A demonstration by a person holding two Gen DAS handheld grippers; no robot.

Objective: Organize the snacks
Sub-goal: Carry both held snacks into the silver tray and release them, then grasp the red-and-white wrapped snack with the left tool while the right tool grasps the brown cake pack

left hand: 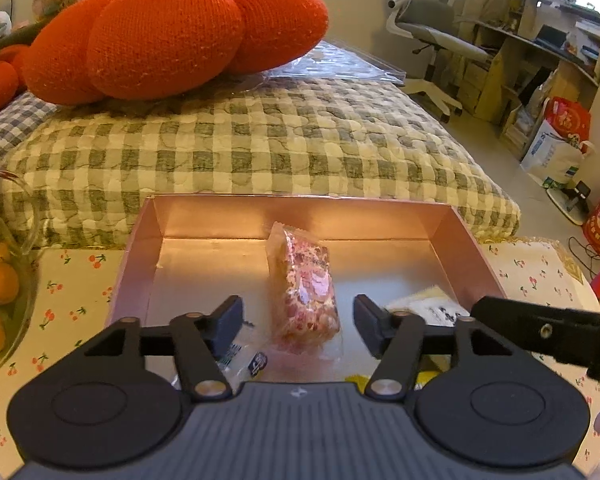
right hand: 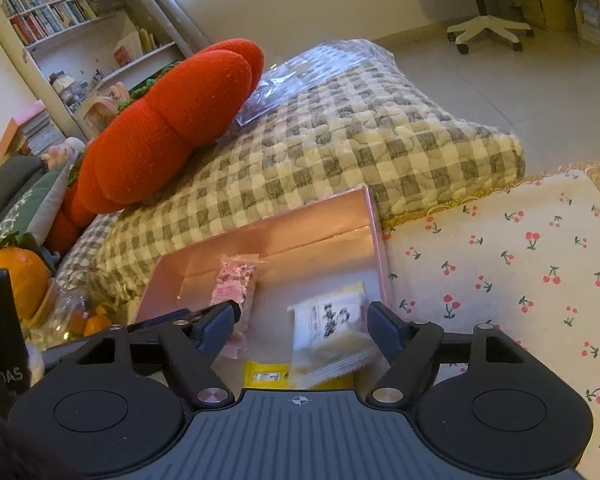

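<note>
Left wrist view: the left hand-held gripper (left hand: 298, 326) stands open over the near part of a shallow pink cardboard box (left hand: 140, 240), its pads clear on both sides of a pink-speckled snack bar in clear wrap (left hand: 306, 292). That bar lies on the box floor with its long axis running from the near edge toward the far wall, so it points straight away between the fingers, and this hand is plainly the nearer one to it. In the right wrist view the right hand-held gripper (right hand: 302, 324) is also open, with a white and pale-yellow snack packet with black print (right hand: 332, 328) lying between its fingers, not pressed by either pad; a yellow wrapper (right hand: 266, 376) shows under the packet at the box's near edge. The box sits on a cream cloth printed with small red cherries (right hand: 520, 260) covering the tabletop, its far wall close against a green-and-cream checked quilt (left hand: 260, 140). A big orange knitted cushion (left hand: 164, 36) rests on the quilt; an office chair (left hand: 428, 28) stands beyond.
</note>
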